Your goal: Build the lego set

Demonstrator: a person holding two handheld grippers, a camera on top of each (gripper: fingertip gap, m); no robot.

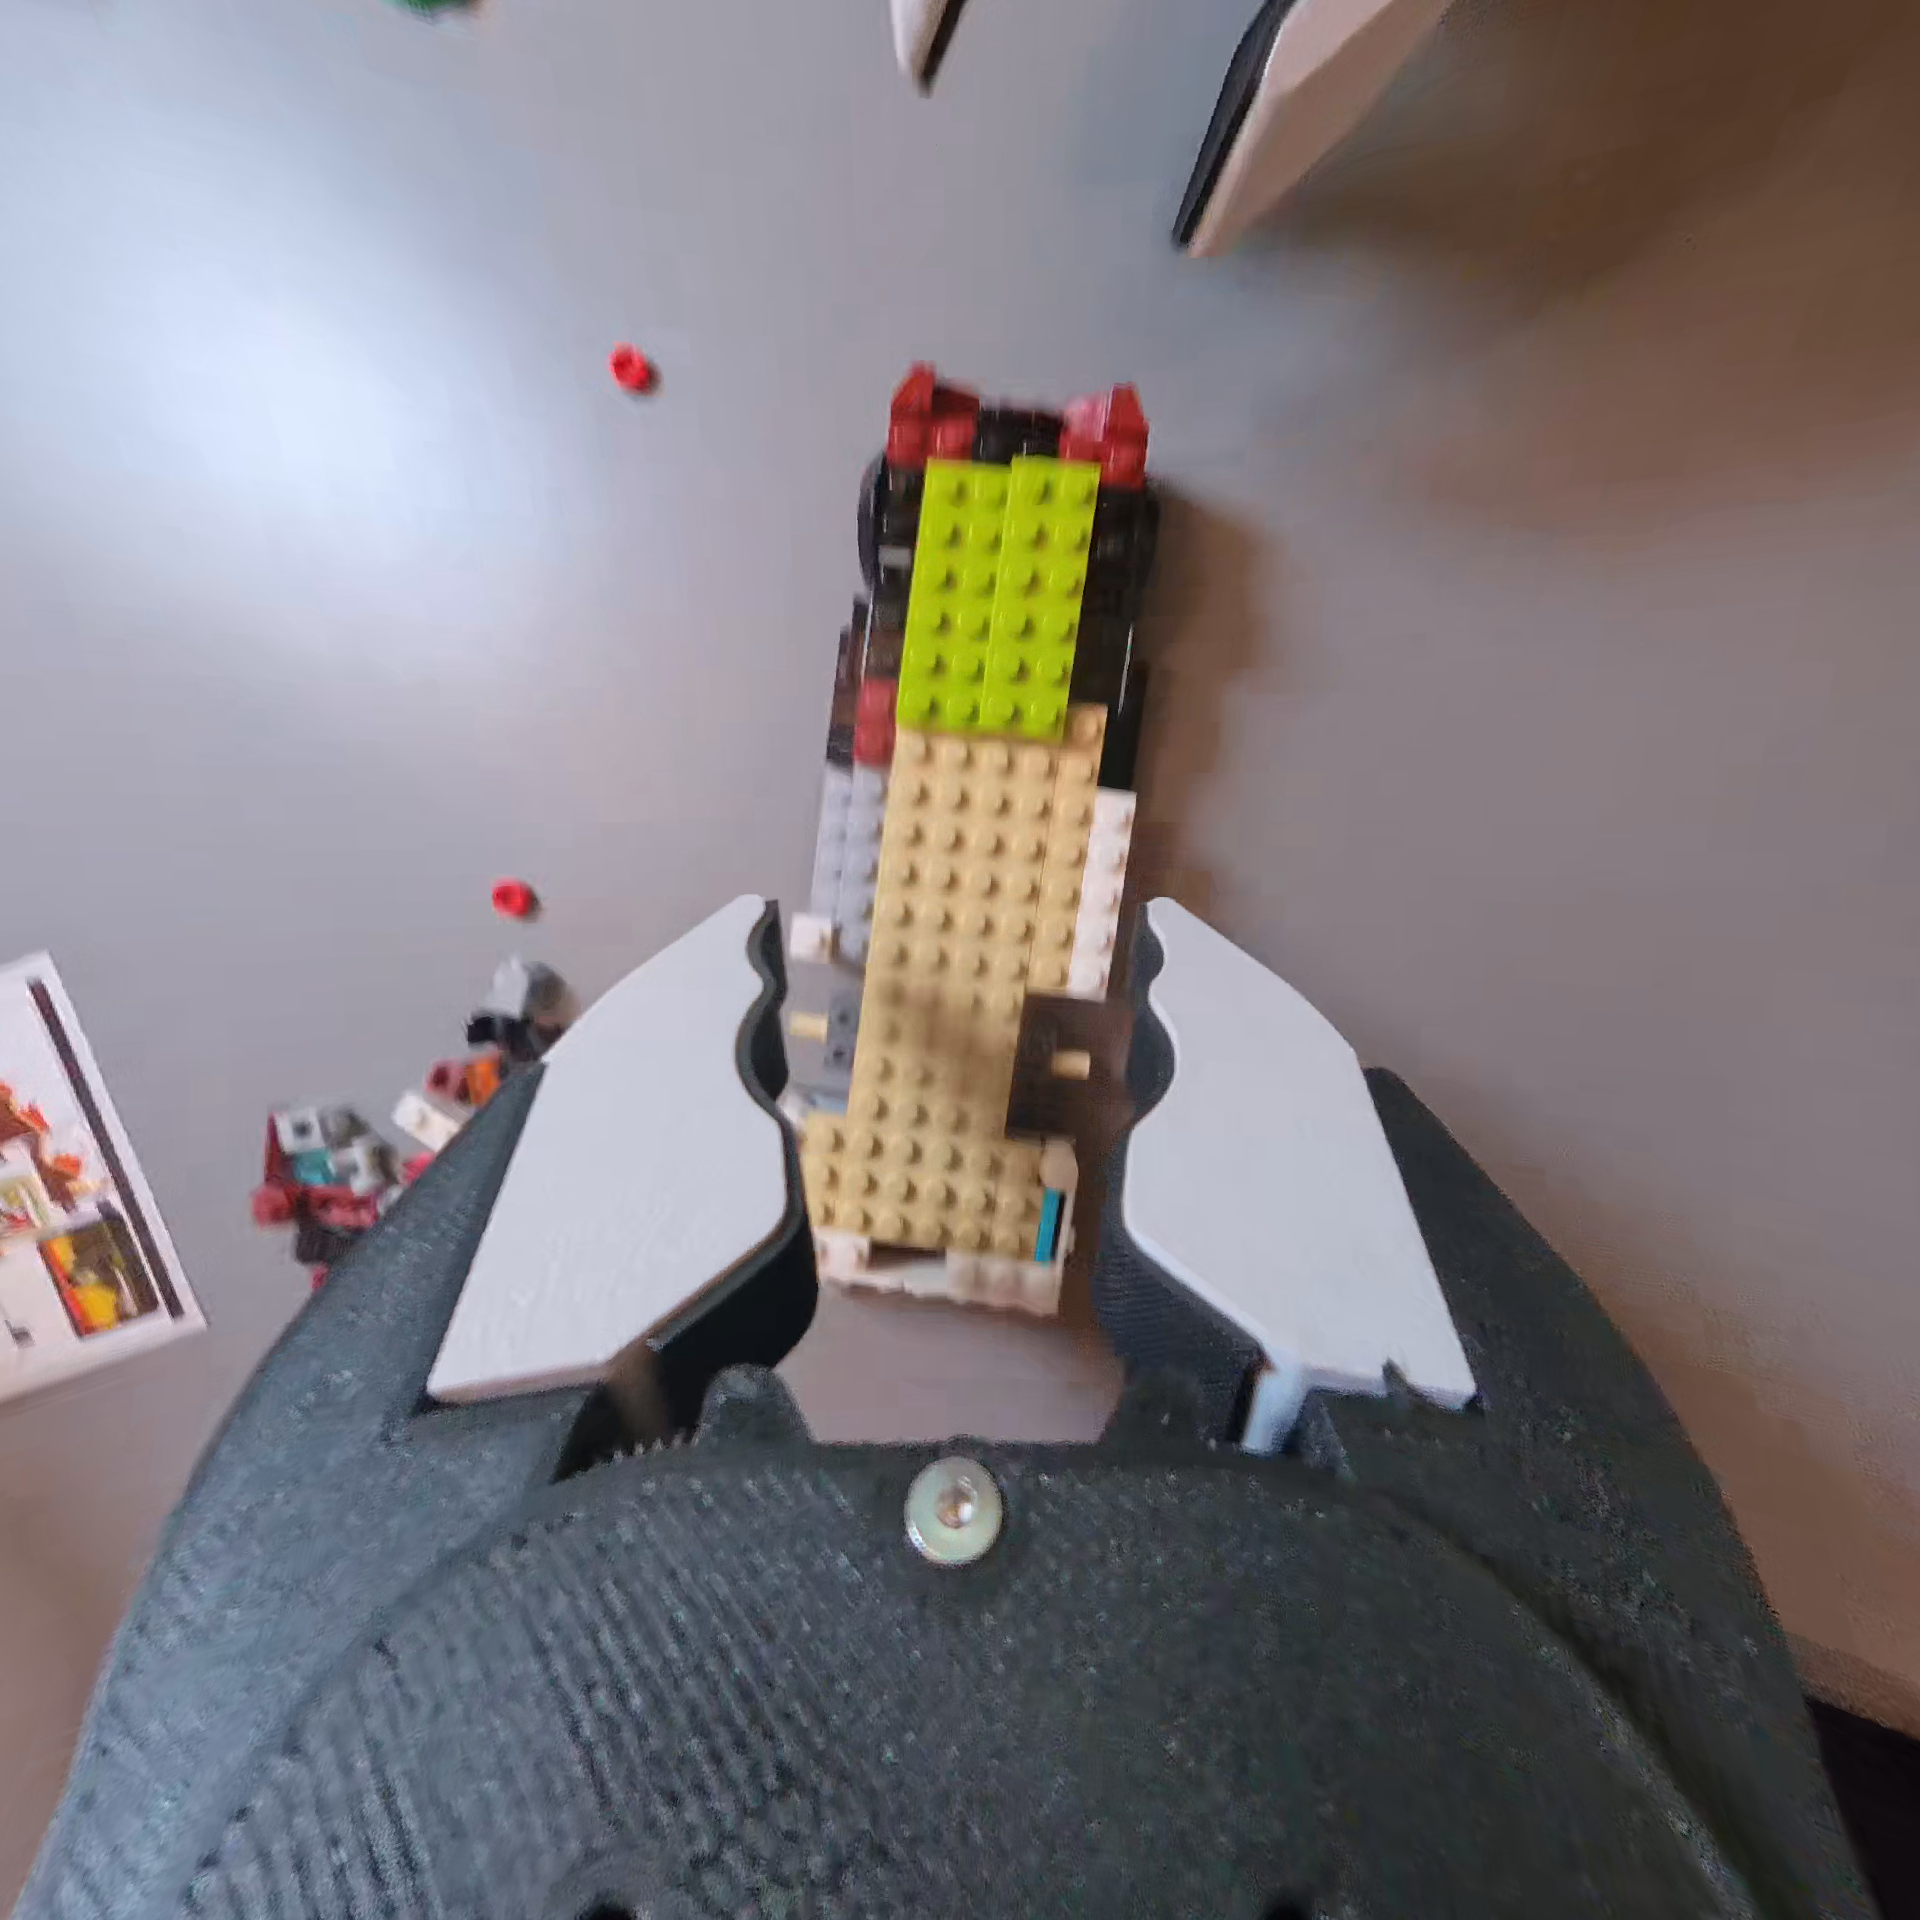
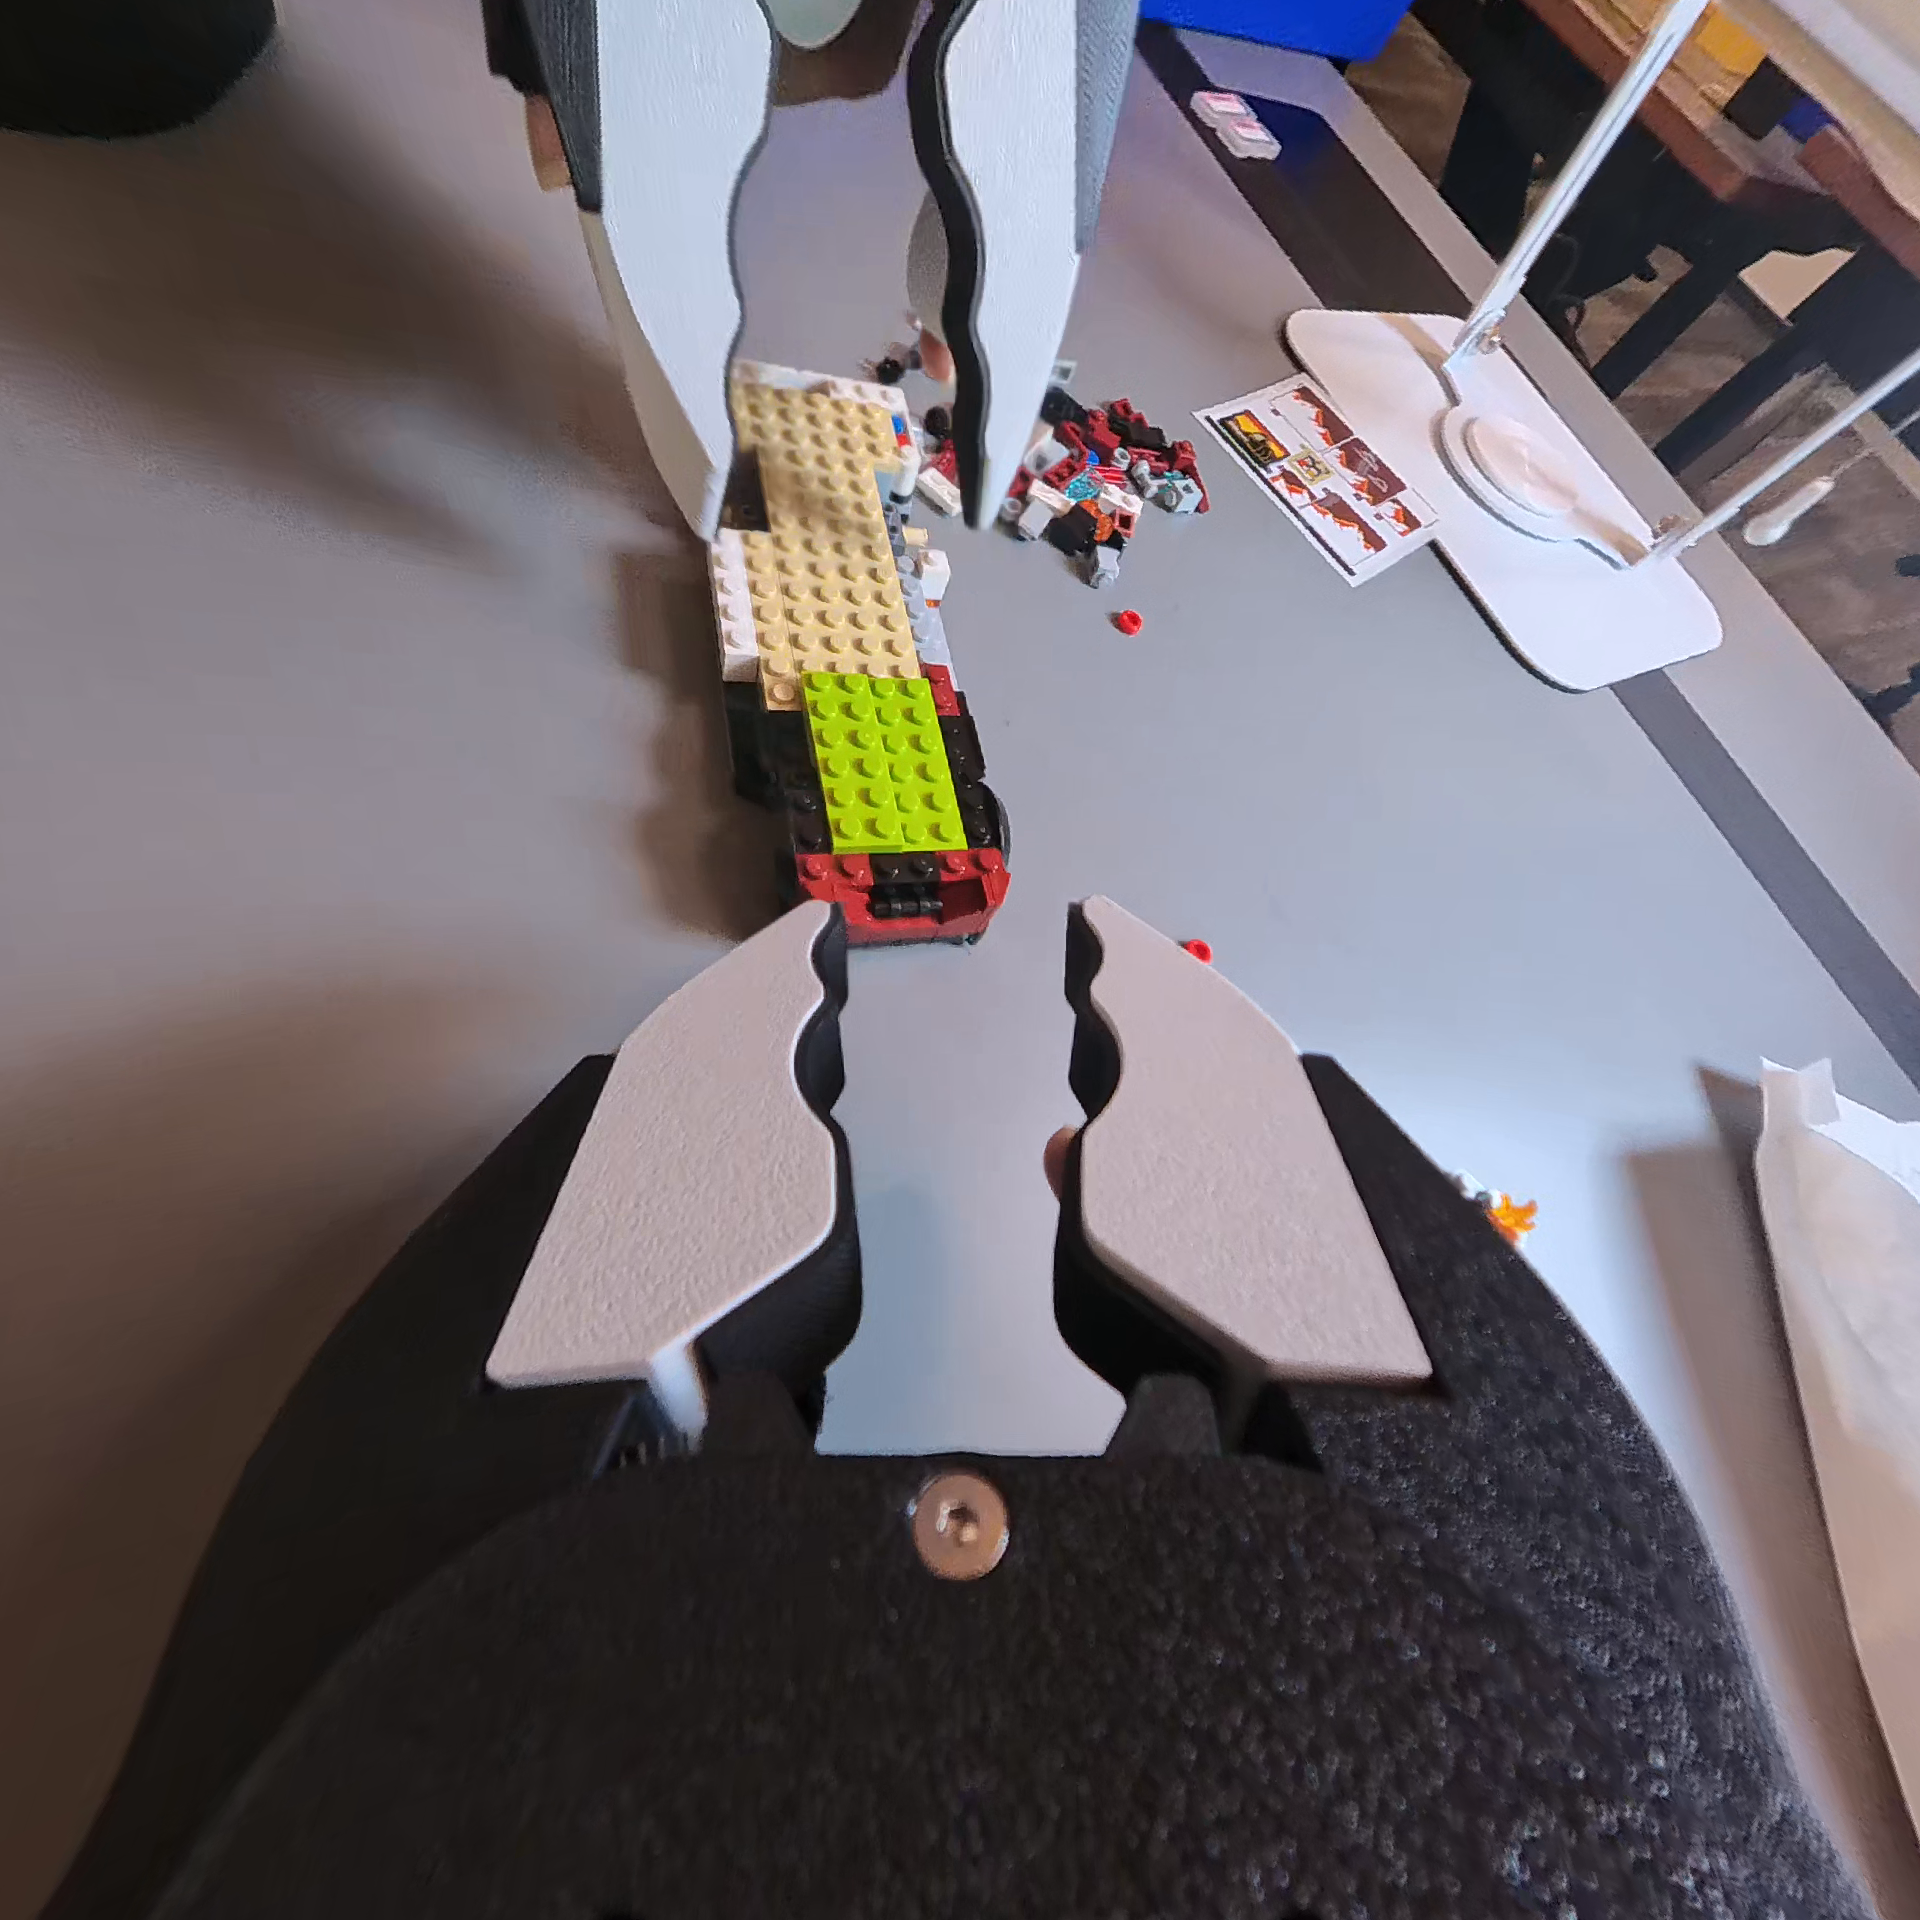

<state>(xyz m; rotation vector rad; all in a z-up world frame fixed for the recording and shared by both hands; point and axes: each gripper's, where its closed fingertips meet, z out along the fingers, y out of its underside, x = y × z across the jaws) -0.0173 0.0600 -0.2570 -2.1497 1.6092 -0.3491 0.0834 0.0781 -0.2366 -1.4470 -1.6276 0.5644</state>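
Observation:
A long brick model [image 1: 966,883] lies flat on the grey table [image 1: 312,520], with tan plates at one end, lime green plates in the middle and a dark red end. My left gripper [image 1: 958,914] is open, its fingers straddling the tan end with a gap on each side. In the right wrist view the left gripper [image 2: 844,520] stands over that same end of the model [image 2: 831,613]. My right gripper [image 2: 951,914] is open and empty, just short of the dark red end [image 2: 904,894]. Its fingers [image 1: 1309,114] show at the top of the left wrist view.
A pile of loose bricks [image 2: 1101,478] and a printed sheet [image 2: 1314,473] lie beside the tan end; both also show in the left wrist view [image 1: 343,1174] [image 1: 73,1174]. Small red studs [image 2: 1125,621] [image 2: 1195,949] lie loose. A white lamp base [image 2: 1538,520] and white paper [image 2: 1849,1299] sit at the right. My hands' fingertips stand some 11 centimetres from each other.

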